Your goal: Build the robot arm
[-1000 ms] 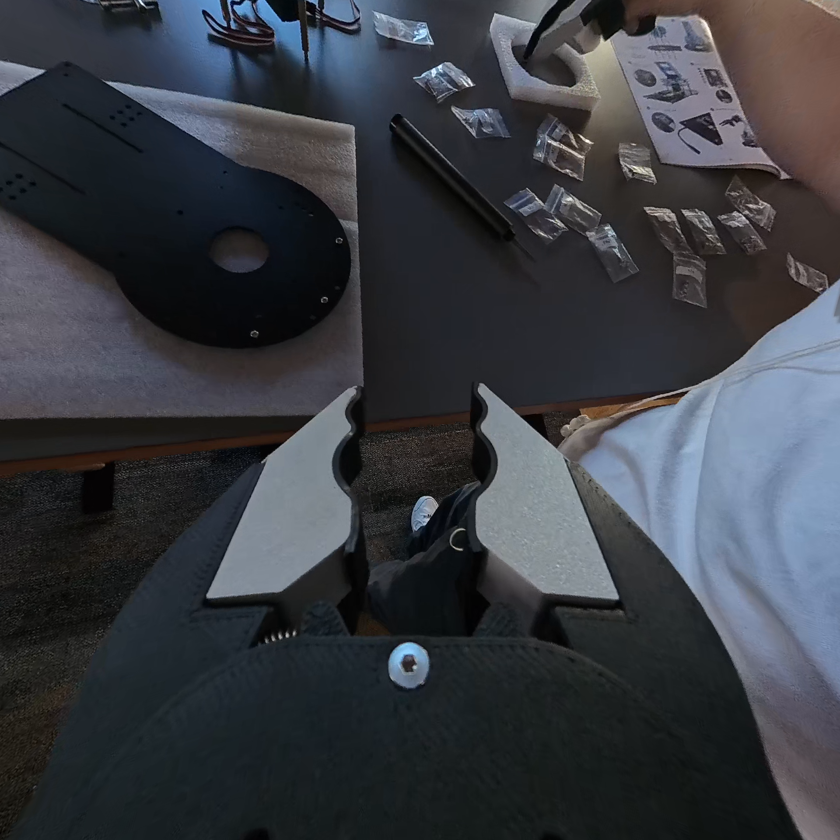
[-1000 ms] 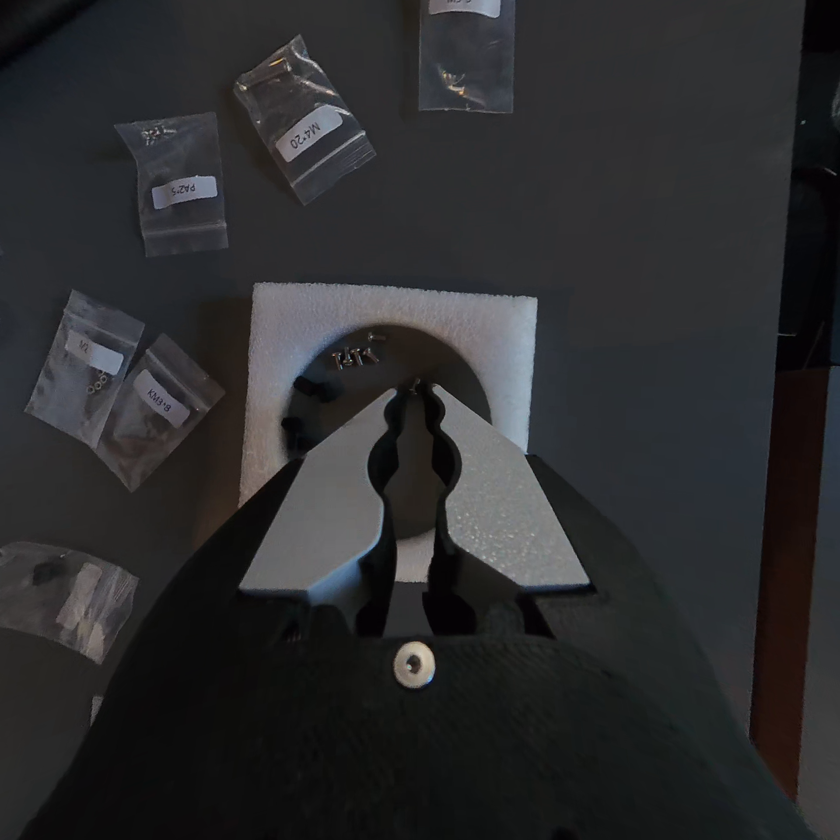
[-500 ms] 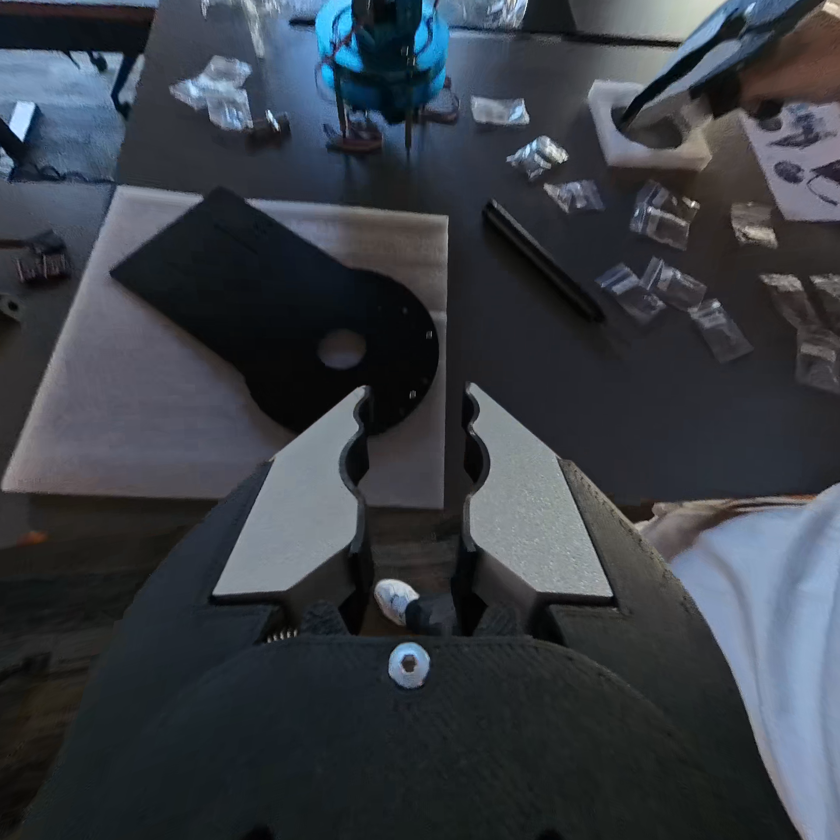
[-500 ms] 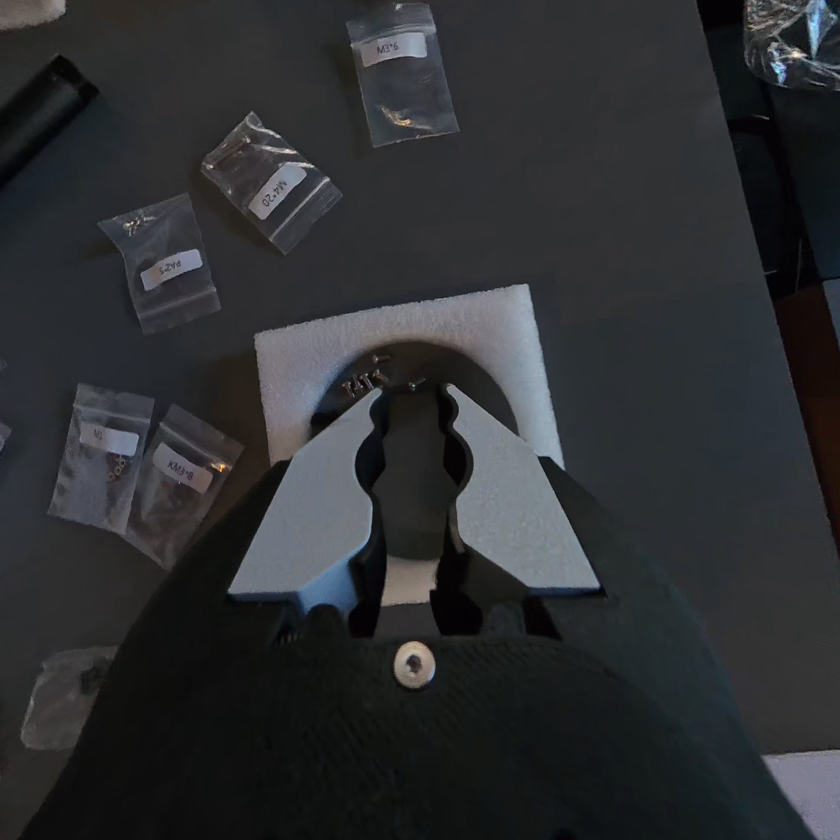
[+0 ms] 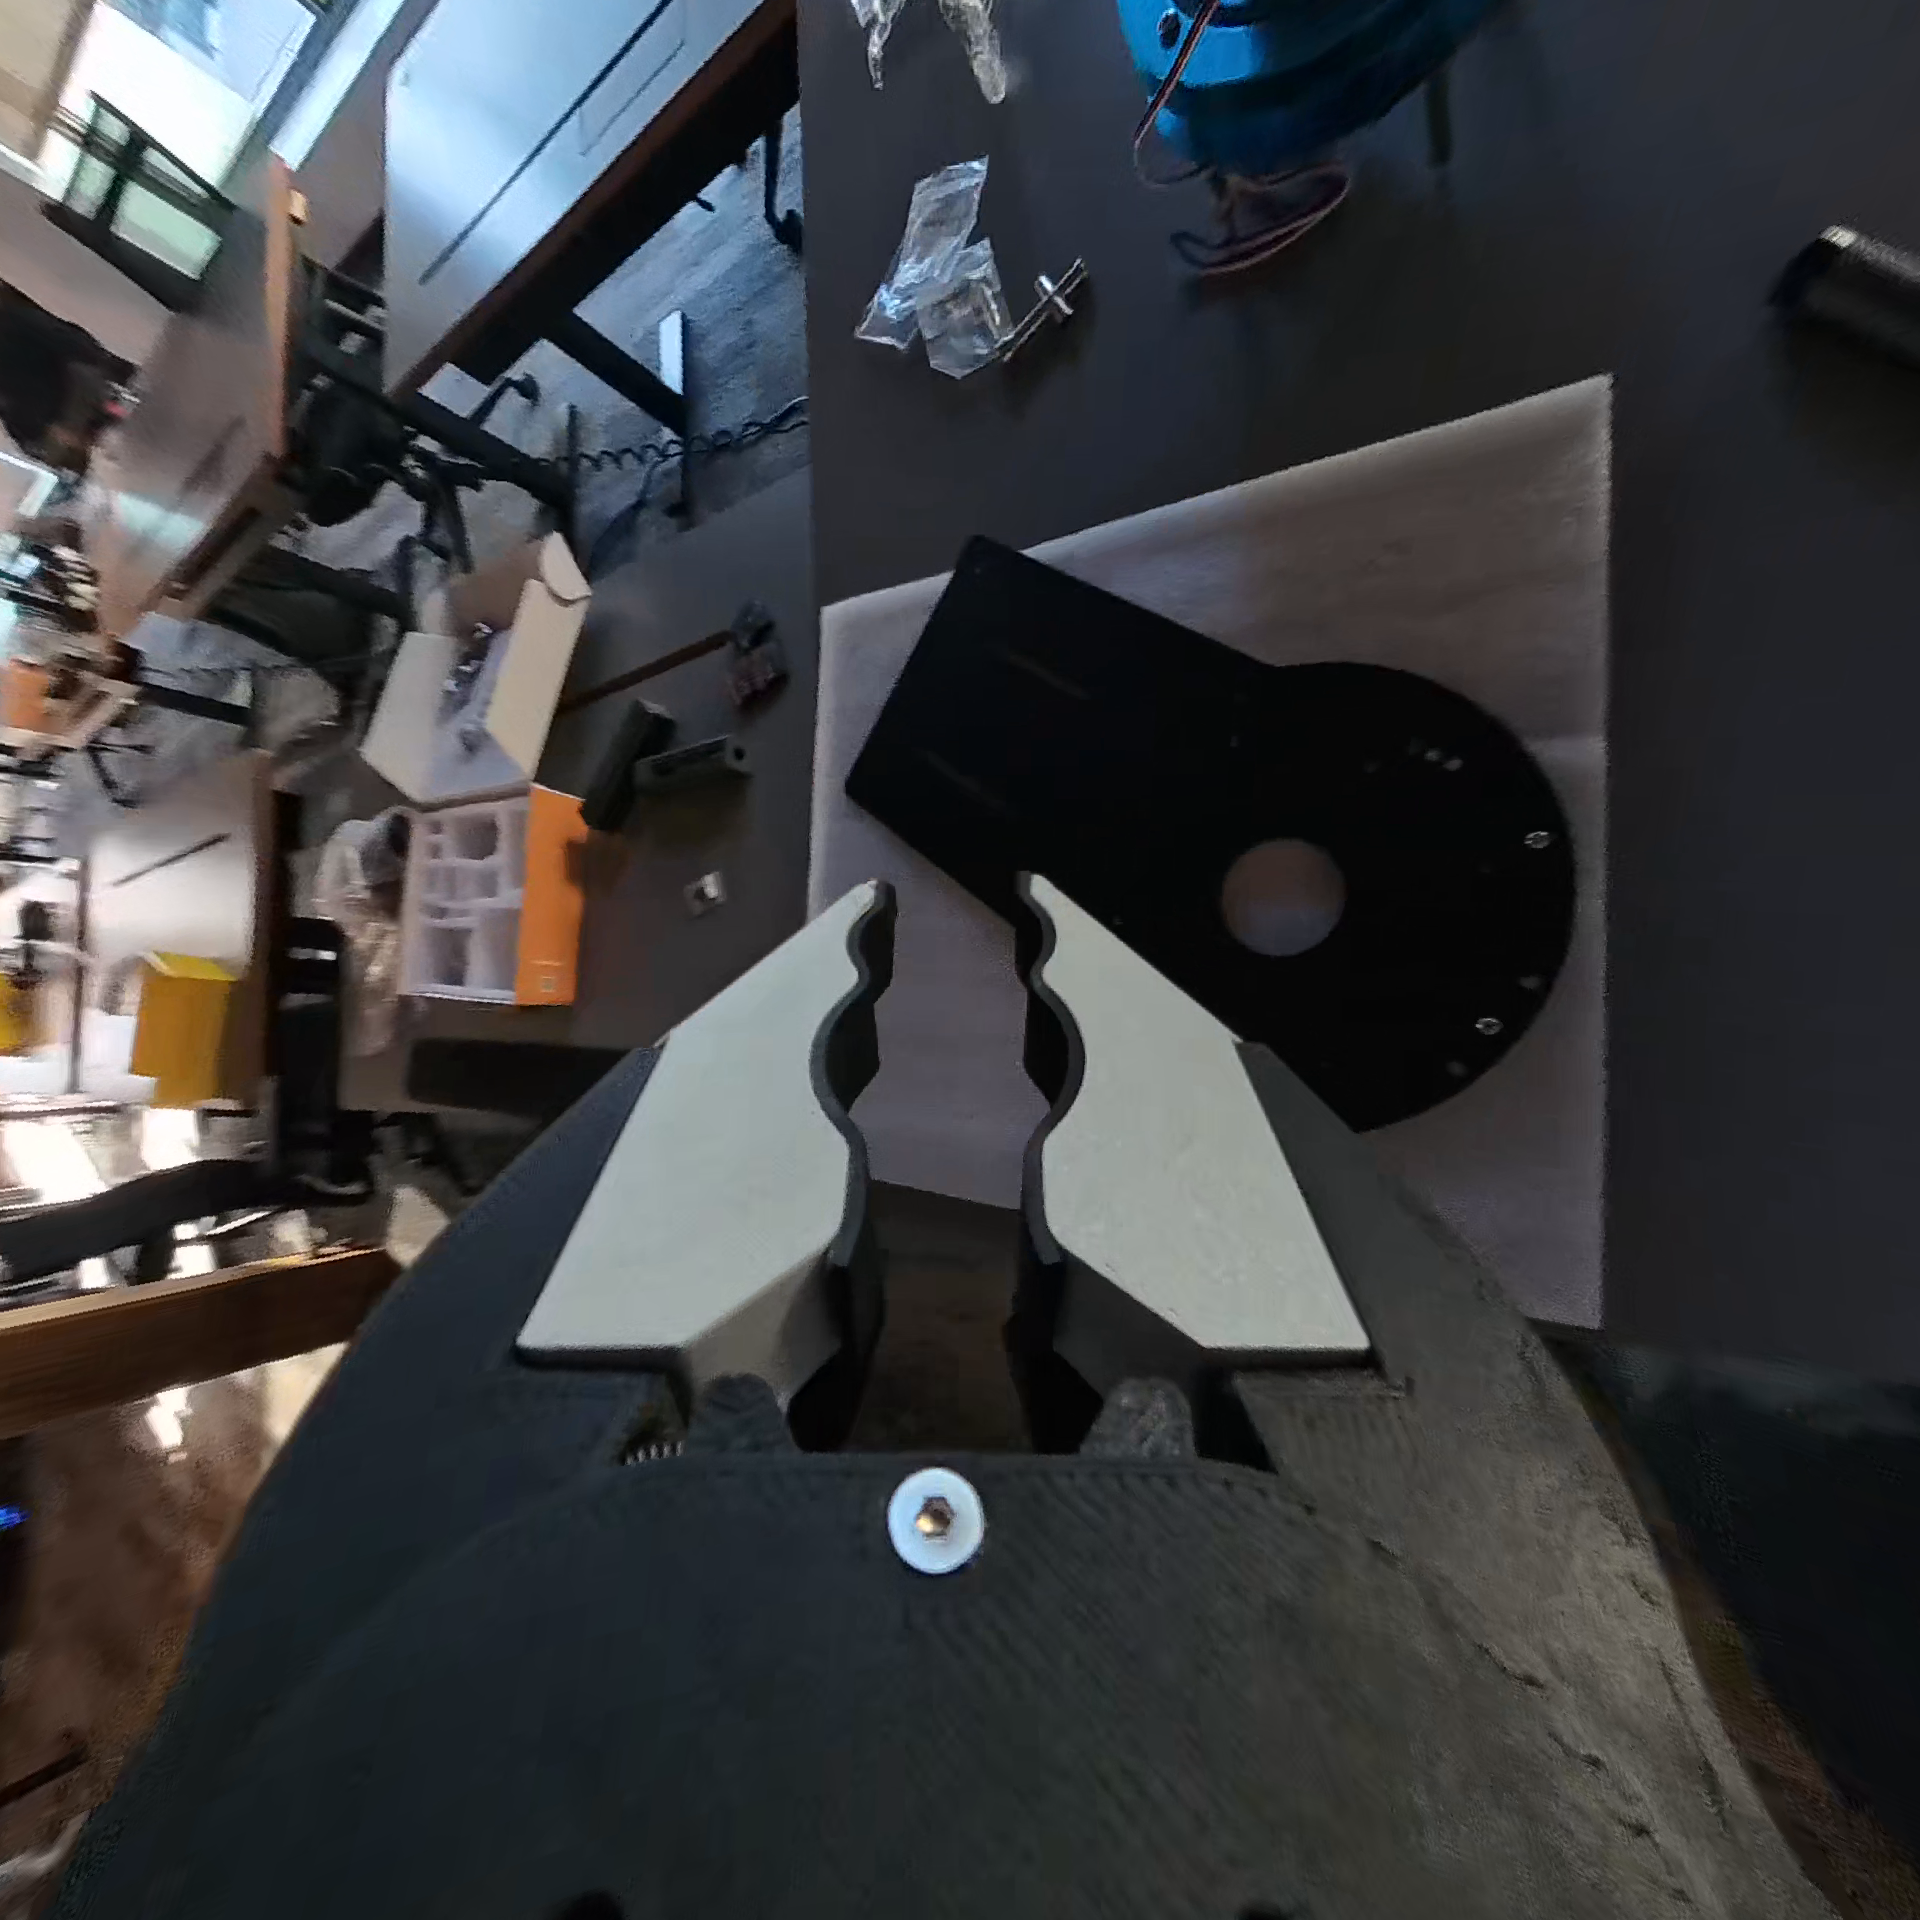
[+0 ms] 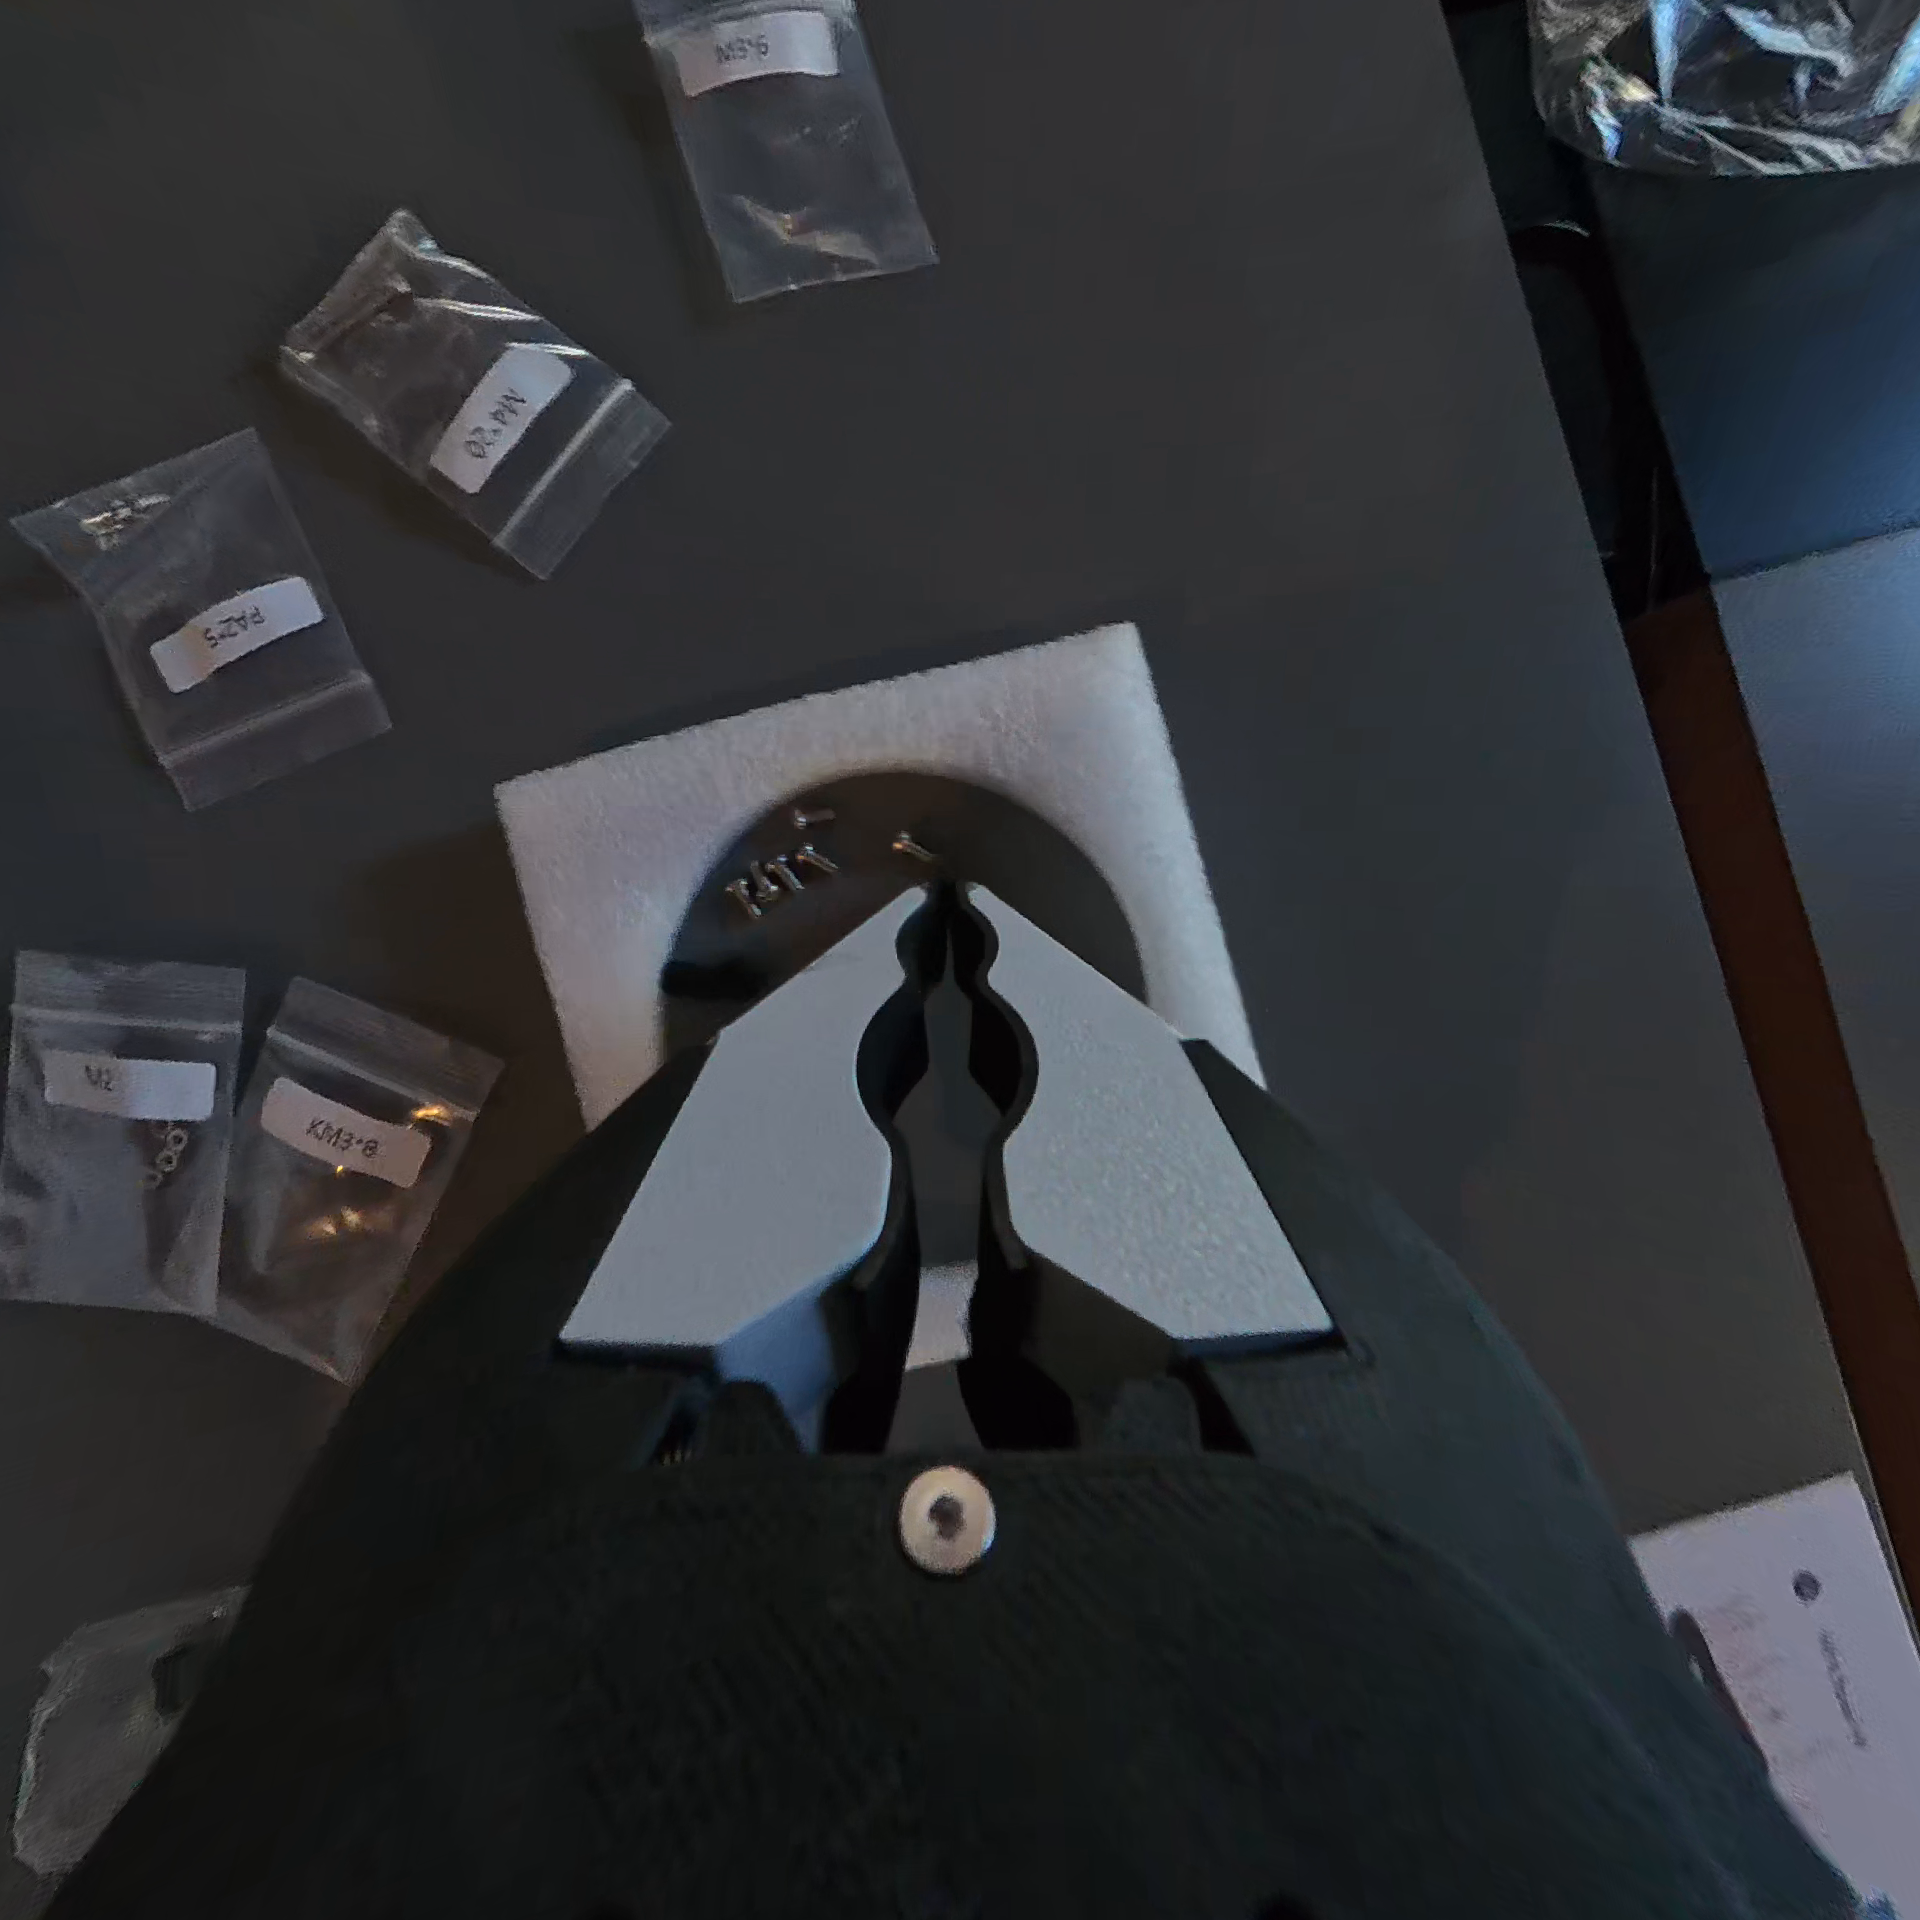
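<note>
Two grippers showed, each in its own wrist view. The left gripper [image 5: 954, 904] hung with its jaws apart and nothing between them, above the near edge of a white foam sheet [image 5: 1351, 561] on the dark table [image 5: 1766, 727]. Just ahead of its right fingertip lay a flat black plate [image 5: 1195, 790] with a round hole near its rounded end, resting on the sheet. Farther ahead sat crumpled clear bags [image 5: 940, 281] and a blue device with red wires [image 5: 1278, 73]; off to its left an open cardboard box [image 5: 478, 707] lay on the floor.

The right gripper [image 6: 948, 894] had its jaws drawn together at the tips, which met inside the round cut-out of a white foam block [image 6: 831, 727]. Whether anything was pinched between the tips I cannot tell; a small screw [image 6: 912, 847] lay just ahead of them, and a cluster of small screws [image 6: 784, 868] lay ahead and to the left, in the same recess. Several labelled clear bags [image 6: 468, 390] lay ahead and left of the gripper on the table, and a printed sheet [image 6: 1787, 1662] lay behind to the right.
</note>
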Action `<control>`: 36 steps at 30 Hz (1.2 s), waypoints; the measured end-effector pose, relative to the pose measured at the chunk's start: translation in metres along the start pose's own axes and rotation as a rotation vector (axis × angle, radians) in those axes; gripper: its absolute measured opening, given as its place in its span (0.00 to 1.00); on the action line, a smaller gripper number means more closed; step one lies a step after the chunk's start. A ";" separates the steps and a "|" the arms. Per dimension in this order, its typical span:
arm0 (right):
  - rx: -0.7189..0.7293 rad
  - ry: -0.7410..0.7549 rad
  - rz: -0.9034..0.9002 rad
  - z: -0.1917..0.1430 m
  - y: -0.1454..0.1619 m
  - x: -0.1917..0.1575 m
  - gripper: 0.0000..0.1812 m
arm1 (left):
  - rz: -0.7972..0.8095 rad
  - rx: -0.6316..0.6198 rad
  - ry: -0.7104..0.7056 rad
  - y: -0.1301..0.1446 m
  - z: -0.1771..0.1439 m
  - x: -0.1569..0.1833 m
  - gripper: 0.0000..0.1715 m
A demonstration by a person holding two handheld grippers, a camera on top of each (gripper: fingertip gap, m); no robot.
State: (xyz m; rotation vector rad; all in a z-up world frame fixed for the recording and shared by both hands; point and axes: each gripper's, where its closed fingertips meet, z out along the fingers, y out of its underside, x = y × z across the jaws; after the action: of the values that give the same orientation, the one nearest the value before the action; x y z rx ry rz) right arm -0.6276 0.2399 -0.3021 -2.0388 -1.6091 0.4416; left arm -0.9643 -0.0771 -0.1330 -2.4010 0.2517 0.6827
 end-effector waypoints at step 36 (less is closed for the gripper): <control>-0.201 -0.119 -0.770 -0.011 -0.007 -0.007 0.11 | 0.085 -0.160 -0.062 0.018 -0.003 0.007 0.17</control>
State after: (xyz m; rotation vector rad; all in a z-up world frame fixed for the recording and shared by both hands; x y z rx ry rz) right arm -0.6294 0.2321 -0.2893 -1.3616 -2.4108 0.1155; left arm -0.9631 -0.0931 -0.1447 -2.5276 0.2836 0.8438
